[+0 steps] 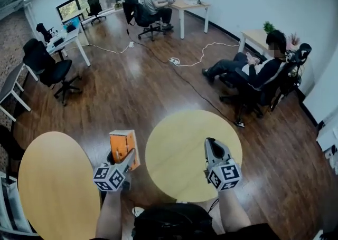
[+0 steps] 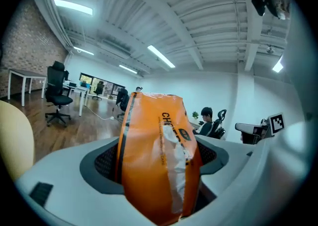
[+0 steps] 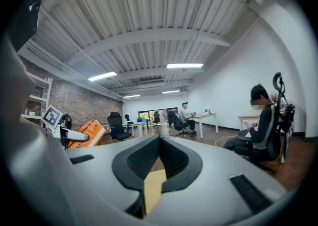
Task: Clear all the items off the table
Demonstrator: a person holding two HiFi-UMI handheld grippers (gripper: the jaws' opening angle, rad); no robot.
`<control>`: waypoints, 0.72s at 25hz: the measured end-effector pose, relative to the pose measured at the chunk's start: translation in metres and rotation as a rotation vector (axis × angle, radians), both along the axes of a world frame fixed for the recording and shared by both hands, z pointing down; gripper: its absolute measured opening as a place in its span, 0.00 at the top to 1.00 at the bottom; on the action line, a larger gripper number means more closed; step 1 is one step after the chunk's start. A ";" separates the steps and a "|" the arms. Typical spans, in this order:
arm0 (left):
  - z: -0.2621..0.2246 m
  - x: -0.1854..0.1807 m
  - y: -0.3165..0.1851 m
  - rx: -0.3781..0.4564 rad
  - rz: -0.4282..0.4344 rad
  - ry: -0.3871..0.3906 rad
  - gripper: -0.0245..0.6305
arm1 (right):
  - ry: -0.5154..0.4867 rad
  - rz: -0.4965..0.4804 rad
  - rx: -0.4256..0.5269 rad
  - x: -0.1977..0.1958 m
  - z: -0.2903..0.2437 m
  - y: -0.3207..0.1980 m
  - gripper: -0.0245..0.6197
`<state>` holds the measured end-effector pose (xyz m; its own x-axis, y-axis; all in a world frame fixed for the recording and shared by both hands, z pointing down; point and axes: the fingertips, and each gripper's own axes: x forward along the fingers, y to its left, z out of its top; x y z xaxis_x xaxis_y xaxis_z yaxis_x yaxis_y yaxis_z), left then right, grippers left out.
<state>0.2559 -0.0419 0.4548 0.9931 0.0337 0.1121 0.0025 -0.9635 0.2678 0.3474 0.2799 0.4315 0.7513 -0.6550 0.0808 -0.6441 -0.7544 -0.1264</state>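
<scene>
At the far left of the head view we see a round yellow table [image 1: 53,181], cut by the frame's lower left corner. Just right of its edge our left gripper [image 1: 128,155] hangs above the wooden floor [image 1: 132,91], in the gap between that table and the central round table [image 1: 179,128]. It is clamped on an orange snack packet [image 1: 121,145] that stands upright in the jaws, just beside the central table's left edge.

Only the left gripper view gives the grip itself: both dark pads press the packet's sides, and we can see dark print and a pale crinkled strip down its face. That print is too small to make out from the head.

Further right, our right gripper [image 1: 210,143] is above the central table near its right edge. Its own view shows the jaws together with nothing between them and a sliver of yellow tabletop below, and it catches the orange packet at its left side.

At the right, a person sits in an office chair [image 1: 248,88], which all three views show.
</scene>
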 end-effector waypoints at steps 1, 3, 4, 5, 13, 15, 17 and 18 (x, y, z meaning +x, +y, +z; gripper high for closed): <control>-0.004 -0.011 -0.011 -0.001 -0.025 0.011 0.34 | 0.007 -0.023 0.002 -0.003 -0.003 -0.013 0.96; -0.007 -0.032 -0.032 -0.009 -0.074 0.029 0.34 | 0.014 -0.063 0.006 -0.008 -0.006 -0.040 0.96; -0.008 -0.044 -0.042 -0.011 -0.096 0.036 0.34 | 0.015 -0.081 0.009 -0.010 -0.008 -0.054 0.96; -0.009 -0.055 -0.054 -0.009 -0.119 0.040 0.34 | 0.017 -0.102 0.012 -0.013 -0.009 -0.070 0.96; -0.014 -0.179 -0.153 0.015 -0.365 0.053 0.34 | 0.035 -0.362 0.035 -0.066 -0.020 -0.215 0.96; -0.010 -0.214 -0.180 0.014 -0.437 0.047 0.34 | 0.037 -0.439 0.028 -0.084 -0.021 -0.257 0.96; -0.006 -0.249 -0.206 0.007 -0.507 0.043 0.34 | 0.037 -0.509 0.022 -0.103 -0.021 -0.294 0.96; -0.003 -0.266 -0.217 0.001 -0.540 0.043 0.34 | 0.033 -0.539 0.025 -0.113 -0.020 -0.310 0.96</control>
<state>-0.0103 -0.2587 0.4515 0.8727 -0.4831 0.0708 -0.4825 -0.8310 0.2770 0.2346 -0.0305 0.4112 0.3101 -0.9498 0.0422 -0.9430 -0.3130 -0.1135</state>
